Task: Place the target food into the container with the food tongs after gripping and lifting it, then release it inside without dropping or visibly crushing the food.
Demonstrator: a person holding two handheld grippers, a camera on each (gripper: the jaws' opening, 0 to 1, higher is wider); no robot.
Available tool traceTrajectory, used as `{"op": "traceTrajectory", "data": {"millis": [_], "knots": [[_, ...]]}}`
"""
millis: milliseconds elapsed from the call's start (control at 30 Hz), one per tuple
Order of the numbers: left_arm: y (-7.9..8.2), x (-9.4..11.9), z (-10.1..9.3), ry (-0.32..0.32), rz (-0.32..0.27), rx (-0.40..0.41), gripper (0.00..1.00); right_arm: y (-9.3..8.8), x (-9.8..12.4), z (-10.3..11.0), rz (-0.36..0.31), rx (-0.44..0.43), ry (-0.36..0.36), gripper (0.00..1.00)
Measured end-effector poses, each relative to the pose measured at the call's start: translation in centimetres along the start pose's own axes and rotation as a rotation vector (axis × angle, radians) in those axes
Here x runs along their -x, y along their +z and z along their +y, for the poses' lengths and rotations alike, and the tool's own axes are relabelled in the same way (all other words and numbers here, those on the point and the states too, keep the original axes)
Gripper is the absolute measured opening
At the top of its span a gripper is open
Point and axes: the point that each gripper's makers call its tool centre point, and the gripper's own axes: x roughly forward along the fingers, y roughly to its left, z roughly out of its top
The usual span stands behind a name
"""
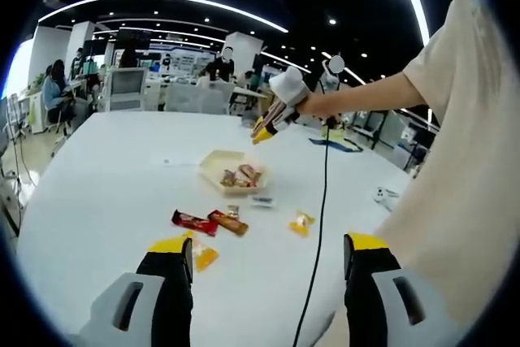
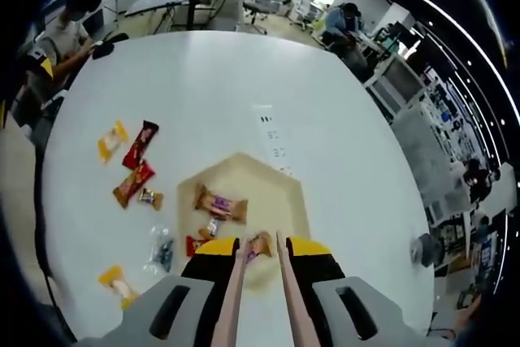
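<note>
Small wrapped snack (image 2: 260, 243) between tongs (image 2: 258, 282)

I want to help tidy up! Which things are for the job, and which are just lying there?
For the job: right tool, tongs, small snack at their tips, container.
Just lying about: red bar, yellow packet, clear wrapper, black cable.

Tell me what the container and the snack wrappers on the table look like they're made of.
The container looks like pale cream moulded pulp or foam: matte, no glare, soft angled walls. I can't tell which. The red wrapper and orange wrapper look like printed plastic film, slightly glossy with crimped ends. The table seems a smooth white laminate with a faint sheen.
</note>
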Motion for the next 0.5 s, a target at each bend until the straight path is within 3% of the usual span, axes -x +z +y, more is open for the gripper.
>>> {"op": "traceTrajectory", "data": {"millis": [500], "knots": [[0.1,0.3,-0.5,-0.001,-0.014,-0.006,0.75,-0.2,1.1,2.5,-0.018,-0.022,0.015,0.22]]}}
